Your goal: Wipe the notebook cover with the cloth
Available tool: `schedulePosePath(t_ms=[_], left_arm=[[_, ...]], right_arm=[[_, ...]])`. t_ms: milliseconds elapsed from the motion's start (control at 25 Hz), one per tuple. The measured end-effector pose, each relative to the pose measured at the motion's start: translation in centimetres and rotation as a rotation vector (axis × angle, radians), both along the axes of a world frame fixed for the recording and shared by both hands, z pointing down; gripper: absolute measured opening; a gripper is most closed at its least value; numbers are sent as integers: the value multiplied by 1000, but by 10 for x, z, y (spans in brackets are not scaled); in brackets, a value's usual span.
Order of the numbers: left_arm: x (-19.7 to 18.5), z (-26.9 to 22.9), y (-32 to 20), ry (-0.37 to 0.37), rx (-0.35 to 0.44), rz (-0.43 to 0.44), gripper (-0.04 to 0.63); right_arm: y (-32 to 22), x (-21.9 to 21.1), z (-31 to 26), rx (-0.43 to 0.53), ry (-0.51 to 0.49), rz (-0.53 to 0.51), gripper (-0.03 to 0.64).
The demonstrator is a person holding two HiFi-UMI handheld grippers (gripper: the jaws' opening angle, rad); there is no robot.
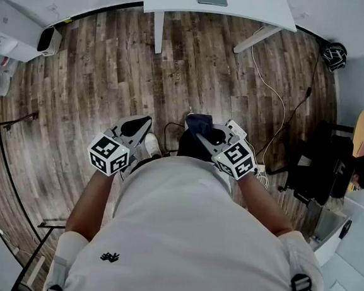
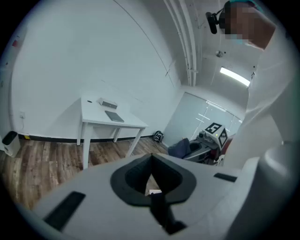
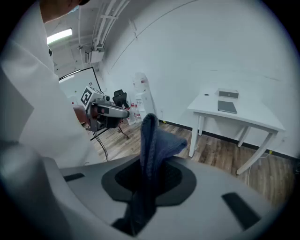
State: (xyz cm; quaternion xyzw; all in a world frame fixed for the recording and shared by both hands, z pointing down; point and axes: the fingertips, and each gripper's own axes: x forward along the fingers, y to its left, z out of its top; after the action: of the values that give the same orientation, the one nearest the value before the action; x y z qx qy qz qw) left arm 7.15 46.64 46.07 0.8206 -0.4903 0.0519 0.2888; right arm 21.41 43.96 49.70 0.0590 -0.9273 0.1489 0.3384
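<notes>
The right gripper (image 3: 149,157) pinches the soft, limp cloth (image 3: 155,136). The left gripper (image 2: 151,183) is pressed together, empty. The notebook (image 3: 227,107), probably light and slippery, lies on the distant desk (image 3: 251,119).

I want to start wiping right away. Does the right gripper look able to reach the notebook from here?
Probably not yet. The right gripper is shut on the cloth, but the notebook lies on the white table across the wood floor, seemingly beyond arm's reach.
</notes>
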Motion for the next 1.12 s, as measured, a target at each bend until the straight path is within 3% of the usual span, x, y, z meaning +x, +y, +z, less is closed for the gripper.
schedulePosePath(t_ms=[280,600,880,1120], left_arm=[[21,-5,-39,-35,15,67,5],[24,-10,-129,-122,13,119,5],[15,-12,-204,-192,20,92,5],[-15,-7,-267,-225,4,77,5]], right_arm=[[-33,-1,2,-56,-43,72,60],[-127,-8,4,-64,-94,101,60],[-196,-4,16,-97,-123,109,61],[-258,-19,23,-131,-110,139,61]])
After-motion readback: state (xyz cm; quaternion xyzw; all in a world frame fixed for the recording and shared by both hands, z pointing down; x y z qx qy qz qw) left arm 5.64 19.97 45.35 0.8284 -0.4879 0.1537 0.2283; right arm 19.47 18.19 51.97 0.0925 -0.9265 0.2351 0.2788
